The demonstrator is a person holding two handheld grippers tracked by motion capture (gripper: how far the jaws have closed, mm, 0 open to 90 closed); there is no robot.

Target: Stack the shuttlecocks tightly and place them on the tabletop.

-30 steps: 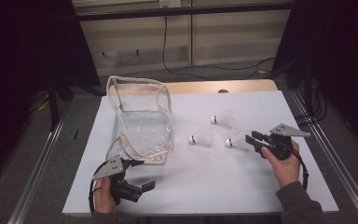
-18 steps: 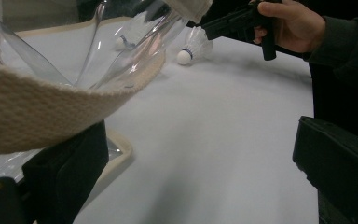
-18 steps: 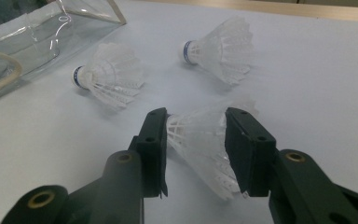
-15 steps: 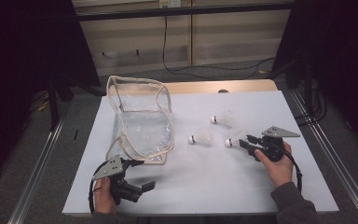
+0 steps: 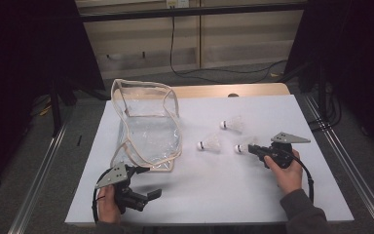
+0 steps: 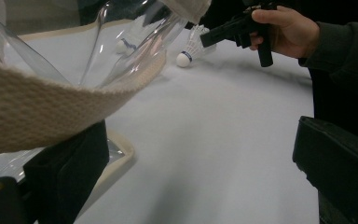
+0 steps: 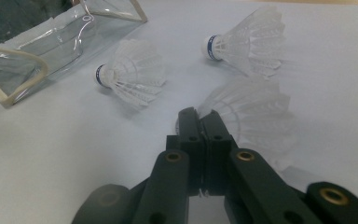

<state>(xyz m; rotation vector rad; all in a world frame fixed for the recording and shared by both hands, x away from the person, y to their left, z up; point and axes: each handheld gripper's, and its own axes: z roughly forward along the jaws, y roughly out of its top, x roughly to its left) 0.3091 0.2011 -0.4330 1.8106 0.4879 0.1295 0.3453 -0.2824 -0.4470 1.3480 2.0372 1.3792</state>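
Observation:
Three white shuttlecocks lie on the white table [image 5: 214, 195] right of a clear bag [image 5: 148, 129] with cream trim. My right gripper [image 5: 251, 147] points left at the nearest shuttlecock [image 5: 242, 146]. Its jaws have just been closing and now stand shut [image 7: 198, 122] on that shuttlecock's feather skirt [image 7: 249, 109]. The other two shuttlecocks [image 7: 130, 74] [image 7: 249, 39] lie free beyond it. My left gripper [image 5: 150, 182] rests open at the bag's near corner. In the left gripper view its jaws [image 6: 200, 154] stand wide apart, with the bag's cream rim [image 6: 51, 107] draped over the left one.
The bag lies open with its mouth toward the far side. A wooden strip [image 5: 224, 90] borders the table's far edge. Dark floor and metal rails [image 5: 341, 161] flank both sides. White table surface stretches between my two hands.
My right gripper has moved left to the nearest shuttlecock and its jaws have shut on it. The left gripper has stayed where it was.

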